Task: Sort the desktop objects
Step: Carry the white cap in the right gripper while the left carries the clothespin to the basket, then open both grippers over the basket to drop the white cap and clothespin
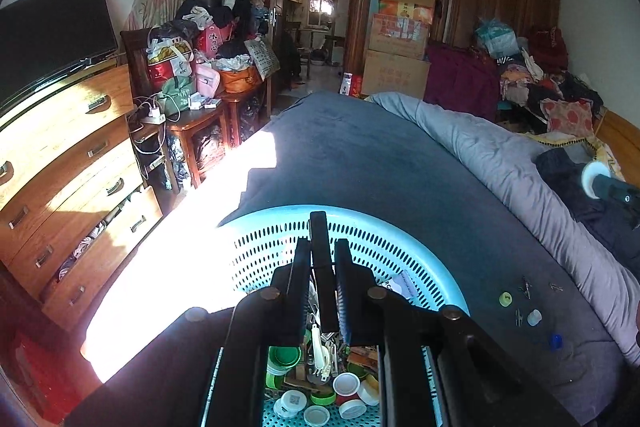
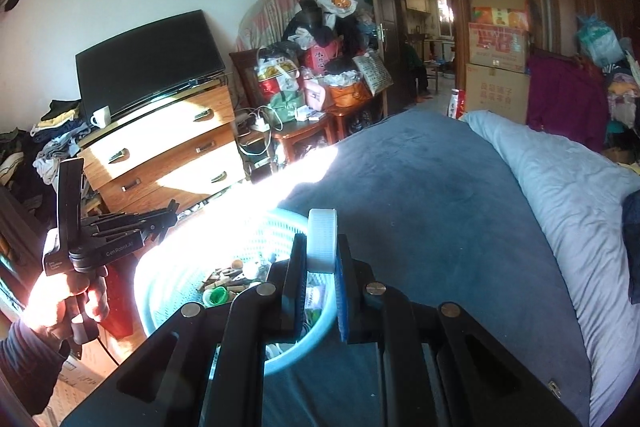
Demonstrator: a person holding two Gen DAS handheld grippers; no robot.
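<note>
From your left wrist view, your left gripper [image 1: 322,291] sits over the turquoise perforated basket [image 1: 404,247]; its jaws are clenched on a black bar-shaped object [image 1: 322,267] that stands upright between them, its top rising above the fingertips; below the jaws the basket holds a heap of bottle caps [image 1: 320,399], green and white ones among them, with other small bits you cannot make out; the basket rests on the dark blue bedspread [image 1: 360,155]; to the right, on that bedspread and apart from the basket, lie a yellow-green cap [image 1: 505,299], a pale cap [image 1: 534,317], a blue cap [image 1: 555,341] and some small metal clips [image 1: 526,287].

From your right wrist view, your right gripper [image 2: 321,269] is grasping a white ribbed cap [image 2: 322,241] on edge between its fingers, just above the basket's [image 2: 160,291] near rim; sunlight washes out the basket's far side; at far left your hand [image 2: 60,303] holds the other gripper's handle, with the black bar sticking up from it; a light blue quilt [image 2: 568,195] runs along the right of the bedspread [image 2: 420,187].
</note>
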